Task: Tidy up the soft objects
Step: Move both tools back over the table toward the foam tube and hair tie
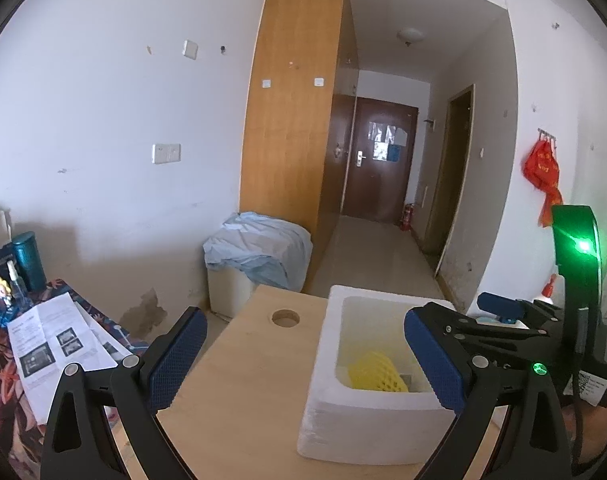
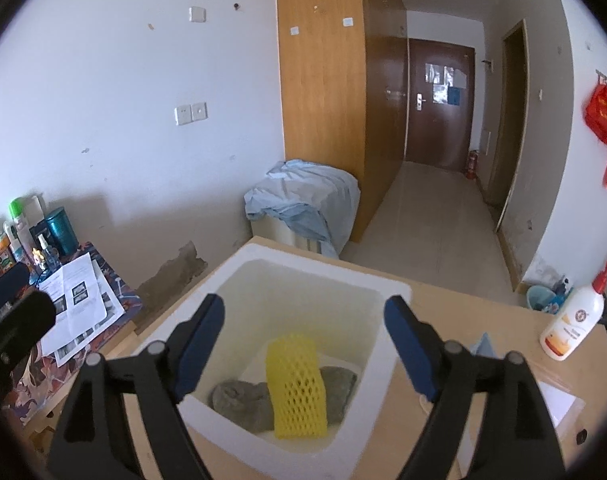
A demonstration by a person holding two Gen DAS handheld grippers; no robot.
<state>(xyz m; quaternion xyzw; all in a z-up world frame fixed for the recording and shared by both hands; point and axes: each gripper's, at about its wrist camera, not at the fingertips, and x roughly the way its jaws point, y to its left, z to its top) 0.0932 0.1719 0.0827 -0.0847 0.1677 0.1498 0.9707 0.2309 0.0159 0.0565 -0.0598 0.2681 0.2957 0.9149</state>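
Note:
A white foam box [image 2: 387, 292] [image 1: 323, 360] stands on the wooden table. Inside it a yellow foam net sleeve [image 2: 297, 386] [image 1: 377, 372] leans upright on a grey-green cloth [image 2: 243, 400]. My right gripper [image 2: 303, 344] hovers over the box, jaws wide apart, the yellow sleeve below and between them but untouched by the pads. My left gripper [image 1: 303, 360] is open to the left of the box, its right finger [image 1: 433, 360] in front of the box's opening, nothing between its pads. The right gripper [image 1: 499, 308] also shows at the right edge of the left wrist view.
A round hole [image 1: 285, 317] is cut in the table [image 1: 239, 380]. A white glue bottle [image 2: 575, 320] with a red cap stands at the right. Papers [image 2: 79, 304] and bottles [image 2: 19, 232] crowd a side table on the left. A cloth-covered box [image 2: 303, 208] sits beyond.

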